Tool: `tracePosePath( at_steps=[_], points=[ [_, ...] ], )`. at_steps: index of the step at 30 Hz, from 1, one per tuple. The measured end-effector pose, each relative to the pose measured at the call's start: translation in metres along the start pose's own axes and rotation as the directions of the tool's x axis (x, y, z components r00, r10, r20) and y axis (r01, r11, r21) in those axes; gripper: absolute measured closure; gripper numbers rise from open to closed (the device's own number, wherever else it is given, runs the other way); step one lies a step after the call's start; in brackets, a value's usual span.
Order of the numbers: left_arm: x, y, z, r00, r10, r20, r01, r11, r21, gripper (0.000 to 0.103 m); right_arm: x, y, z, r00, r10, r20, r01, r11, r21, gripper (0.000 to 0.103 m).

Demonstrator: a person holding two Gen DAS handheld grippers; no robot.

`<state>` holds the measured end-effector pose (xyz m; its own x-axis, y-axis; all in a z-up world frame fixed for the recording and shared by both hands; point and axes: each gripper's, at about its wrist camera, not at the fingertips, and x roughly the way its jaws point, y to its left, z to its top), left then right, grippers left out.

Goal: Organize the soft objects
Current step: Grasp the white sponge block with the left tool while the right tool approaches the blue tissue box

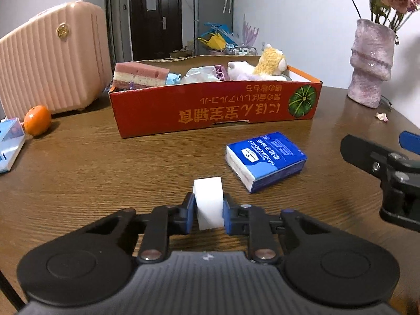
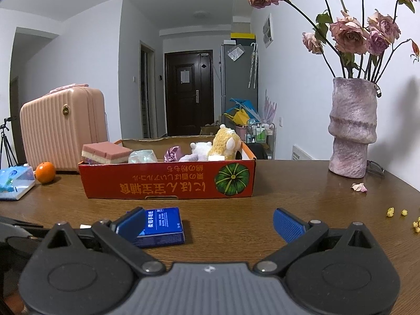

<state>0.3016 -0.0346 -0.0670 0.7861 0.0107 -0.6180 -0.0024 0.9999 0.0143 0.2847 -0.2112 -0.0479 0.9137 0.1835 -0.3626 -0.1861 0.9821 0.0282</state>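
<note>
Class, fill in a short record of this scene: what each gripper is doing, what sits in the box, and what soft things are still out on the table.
left gripper: shut on white sponge
right gripper: open, holds nothing
box: holds layered sponge, plush toys, wrapped items
tissue pack: on table, between box and grippers
other things on table: orange, suitcase, vase, tissue box
</note>
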Motion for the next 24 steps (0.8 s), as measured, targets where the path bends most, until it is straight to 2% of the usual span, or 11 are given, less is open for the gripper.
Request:
tracePosePath(
  at_steps=[8,18,24],
  points=[
    [-0.005,0.001,0.001,1.0,-0.004,0.025,0.004,1.0,0.009,0.083,0.003,0.0,-0.002,1.0,-0.006,-0.01,0.006,1.0,-0.001,0.0],
    [-0.022,0.018,0.007,0.995,-0.023,0.092,0.025,0.999,-0.03,0.083,0.012,0.002,-0.004,0.999,-0.01,-0.039,0.01,1.0,-0.023,0.0],
    [-0.031,0.028,0.008,0.992,-0.011,0.128,0.013,1.0,-0.02,0.083,0.016,0.01,-0.004,0.999,-0.005,-0.039,0.004,0.999,-0.038,0.0]
  ],
)
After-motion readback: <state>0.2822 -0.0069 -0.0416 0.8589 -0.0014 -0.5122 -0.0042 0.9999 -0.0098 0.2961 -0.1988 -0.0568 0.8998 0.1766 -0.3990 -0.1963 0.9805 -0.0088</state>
